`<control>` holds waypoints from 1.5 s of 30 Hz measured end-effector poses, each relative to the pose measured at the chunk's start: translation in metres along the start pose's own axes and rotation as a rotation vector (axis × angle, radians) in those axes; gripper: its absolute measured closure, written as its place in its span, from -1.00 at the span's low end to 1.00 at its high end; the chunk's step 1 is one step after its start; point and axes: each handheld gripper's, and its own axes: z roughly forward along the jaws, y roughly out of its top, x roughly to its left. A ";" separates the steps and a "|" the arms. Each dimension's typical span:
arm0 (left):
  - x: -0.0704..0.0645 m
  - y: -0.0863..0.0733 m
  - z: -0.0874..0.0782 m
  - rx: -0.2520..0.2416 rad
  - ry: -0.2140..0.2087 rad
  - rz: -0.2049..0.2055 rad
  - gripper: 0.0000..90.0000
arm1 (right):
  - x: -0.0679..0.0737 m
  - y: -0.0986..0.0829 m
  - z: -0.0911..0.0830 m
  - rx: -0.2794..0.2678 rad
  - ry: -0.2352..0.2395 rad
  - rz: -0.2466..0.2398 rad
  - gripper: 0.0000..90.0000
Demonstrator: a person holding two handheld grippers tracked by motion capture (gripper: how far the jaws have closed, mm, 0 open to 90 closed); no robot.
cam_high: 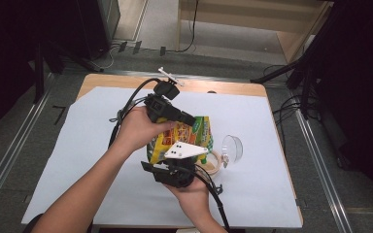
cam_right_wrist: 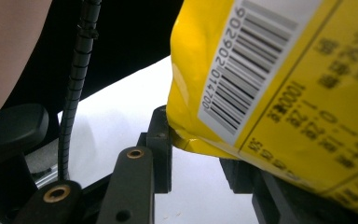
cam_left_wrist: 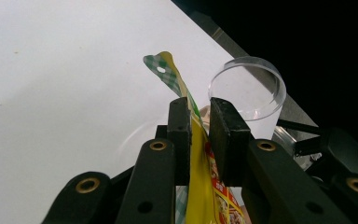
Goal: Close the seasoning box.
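Note:
A yellow snack bag (cam_high: 187, 135) with a green checked top is held up over the middle of the table. My left gripper (cam_high: 190, 119) comes in from the upper left and is shut on the bag's top edge (cam_left_wrist: 193, 140). My right gripper (cam_high: 180, 160), under its white three-cornered plate, sits just below the bag. In the right gripper view its jaws (cam_right_wrist: 196, 149) stand apart, with the bag's barcoded lower corner (cam_right_wrist: 261, 74) resting between and over them.
A clear plastic cup (cam_high: 232, 148) lies on its side just right of the bag, also in the left gripper view (cam_left_wrist: 247, 84). A tan ring (cam_high: 214, 164) lies beside it. White paper (cam_high: 77, 160) covers the wooden table, with bare room left and right.

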 end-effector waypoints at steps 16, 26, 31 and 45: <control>-0.005 0.001 -0.001 0.009 -0.018 0.005 0.76 | 0.005 -0.001 -0.001 -0.008 0.002 -0.017 0.59; -0.010 0.002 -0.003 0.016 -0.010 0.016 0.76 | 0.004 -0.001 -0.001 -0.017 0.002 -0.011 0.58; -0.009 0.002 -0.003 0.016 -0.011 0.015 0.76 | 0.004 -0.001 -0.001 -0.016 0.003 -0.012 0.58; -0.008 0.000 -0.004 0.000 -0.012 0.016 0.76 | 0.003 -0.001 0.000 -0.011 -0.010 -0.025 0.57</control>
